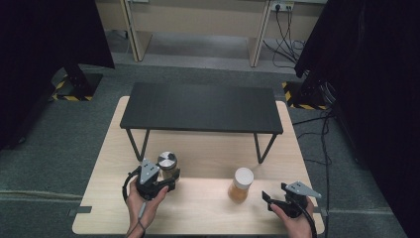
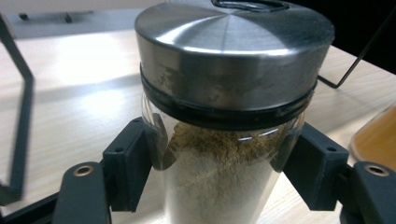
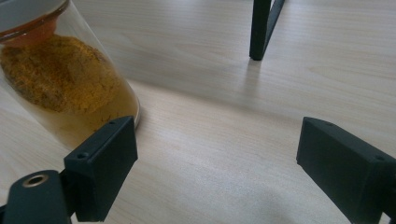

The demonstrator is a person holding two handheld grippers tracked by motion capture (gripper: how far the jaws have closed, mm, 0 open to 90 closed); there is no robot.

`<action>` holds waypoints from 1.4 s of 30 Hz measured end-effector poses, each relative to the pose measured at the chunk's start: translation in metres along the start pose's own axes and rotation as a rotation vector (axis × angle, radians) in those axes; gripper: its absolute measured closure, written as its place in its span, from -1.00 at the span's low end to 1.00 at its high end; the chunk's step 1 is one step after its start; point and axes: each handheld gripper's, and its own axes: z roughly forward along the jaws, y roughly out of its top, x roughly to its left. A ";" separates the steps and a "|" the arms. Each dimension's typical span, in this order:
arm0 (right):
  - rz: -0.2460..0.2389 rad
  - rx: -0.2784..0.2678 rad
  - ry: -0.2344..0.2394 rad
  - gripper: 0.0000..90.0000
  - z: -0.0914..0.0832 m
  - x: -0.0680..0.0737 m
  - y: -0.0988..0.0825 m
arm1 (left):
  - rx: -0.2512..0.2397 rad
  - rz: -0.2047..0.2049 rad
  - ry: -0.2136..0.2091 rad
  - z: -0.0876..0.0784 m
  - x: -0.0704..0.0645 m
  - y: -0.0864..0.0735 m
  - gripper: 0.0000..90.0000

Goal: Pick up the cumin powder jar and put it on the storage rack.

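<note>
Steel-lidded jar (image 2: 219,140) of pale brown powder, pinched at its glass body by both pads of left gripper (image 1: 171,184), jaws pressed against its sides just below the lid. Located near left on wooden table (image 1: 208,208), just in front of black shelf (image 1: 200,106) and close to its left legs. Right gripper (image 1: 270,198) at near right, jaws spread wide, nothing between the pads. White-lidded jar (image 1: 240,185) of orange powder upright on the table, near centre-right, just beside the right gripper's left pad, not gripped.
</note>
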 end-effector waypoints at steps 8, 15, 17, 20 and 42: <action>-0.007 -0.005 0.006 -0.72 -0.001 0.003 0.001 | -0.071 0.017 -0.019 -0.029 -0.008 0.011 -0.33; -0.009 0.001 0.017 -0.72 0.001 0.003 0.002 | -0.098 0.011 -0.014 -0.039 -0.011 0.015 -0.34; -0.008 0.000 0.019 -0.72 0.001 0.003 0.002 | -0.104 0.010 -0.007 -0.042 -0.011 0.017 -0.34; -0.009 -0.005 0.018 -0.72 0.001 0.003 0.002 | -0.105 0.006 0.000 -0.044 -0.010 0.020 -0.34; -0.004 -0.035 0.011 -0.72 -0.009 0.001 0.002 | -0.152 0.042 0.001 -0.051 0.002 0.081 -0.33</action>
